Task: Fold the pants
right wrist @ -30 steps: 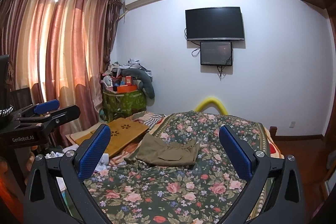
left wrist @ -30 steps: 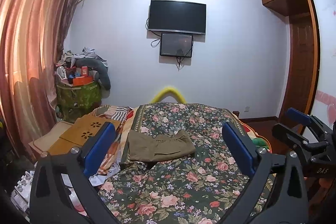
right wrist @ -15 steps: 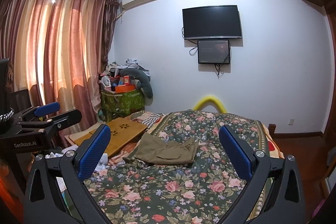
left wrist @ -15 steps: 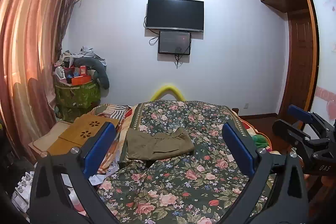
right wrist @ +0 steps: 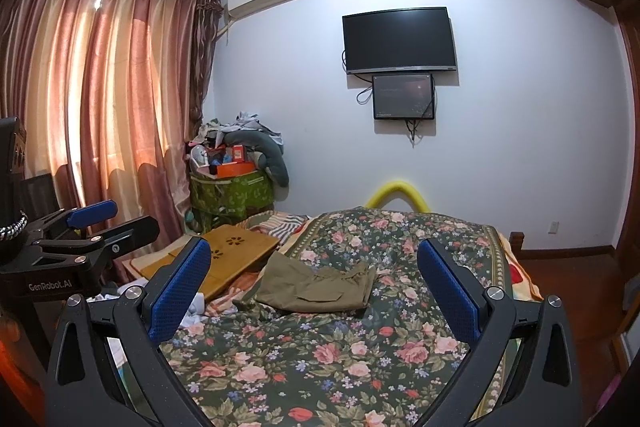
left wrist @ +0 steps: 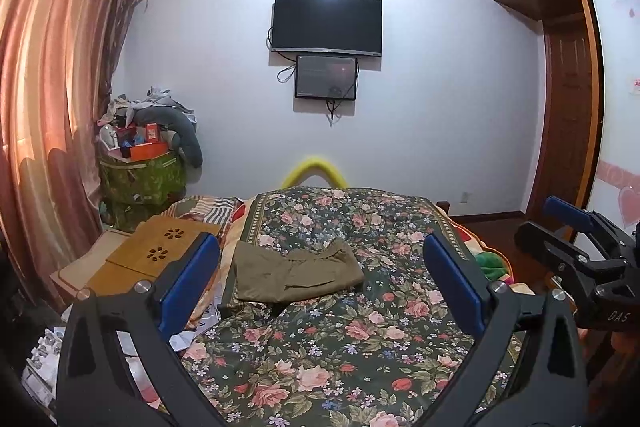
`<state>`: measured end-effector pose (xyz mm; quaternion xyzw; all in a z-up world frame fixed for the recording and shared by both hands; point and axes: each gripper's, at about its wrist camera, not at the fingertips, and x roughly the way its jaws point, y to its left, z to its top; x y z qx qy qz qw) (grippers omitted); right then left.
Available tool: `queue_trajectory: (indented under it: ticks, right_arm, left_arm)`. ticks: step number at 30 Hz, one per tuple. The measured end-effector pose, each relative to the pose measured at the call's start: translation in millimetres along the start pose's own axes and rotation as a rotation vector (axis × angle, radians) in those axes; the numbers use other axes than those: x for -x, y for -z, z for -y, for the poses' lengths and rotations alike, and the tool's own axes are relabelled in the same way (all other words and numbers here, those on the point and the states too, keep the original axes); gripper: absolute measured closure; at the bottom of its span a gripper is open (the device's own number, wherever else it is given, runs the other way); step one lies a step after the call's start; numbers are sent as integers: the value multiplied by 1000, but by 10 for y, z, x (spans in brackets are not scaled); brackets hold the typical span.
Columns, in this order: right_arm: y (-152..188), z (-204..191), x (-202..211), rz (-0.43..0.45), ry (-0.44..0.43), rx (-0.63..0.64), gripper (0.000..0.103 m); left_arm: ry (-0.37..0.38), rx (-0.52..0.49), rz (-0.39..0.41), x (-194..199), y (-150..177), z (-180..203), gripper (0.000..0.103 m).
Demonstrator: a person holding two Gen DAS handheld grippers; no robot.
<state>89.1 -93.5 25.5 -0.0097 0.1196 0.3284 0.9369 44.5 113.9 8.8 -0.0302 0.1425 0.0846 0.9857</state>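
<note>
Your left gripper (left wrist: 320, 285) is spread wide, blue pads (left wrist: 188, 287) touching nothing; your right gripper (right wrist: 314, 287) is equally wide and holds nothing. "GenRobot.AI" reads on the left gripper's body in the right view, "DAS" on the right gripper's in the left view. Both hang above the floral bed (left wrist: 340, 347). The olive pants (left wrist: 296, 277) lie bunched ahead, between the fingers, left of centre.

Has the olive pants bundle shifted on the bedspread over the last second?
No. The pants lie by the same left border of the floral bedspread; only the cameras tilted slightly, moving the wall TV in frame.
</note>
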Motion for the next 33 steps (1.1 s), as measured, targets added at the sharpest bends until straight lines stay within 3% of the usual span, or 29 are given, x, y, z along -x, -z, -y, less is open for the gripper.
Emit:
queue_trajectory:
  ticks: [16,33]
  right_arm:
    - [20,42,4,5,7,-2,1]
    - [15,62,-12,0,13,-14,1]
  left_arm:
    - [52,10,-17,-51,17,12,0]
    - [47,3,-28,-126,38,60,0]
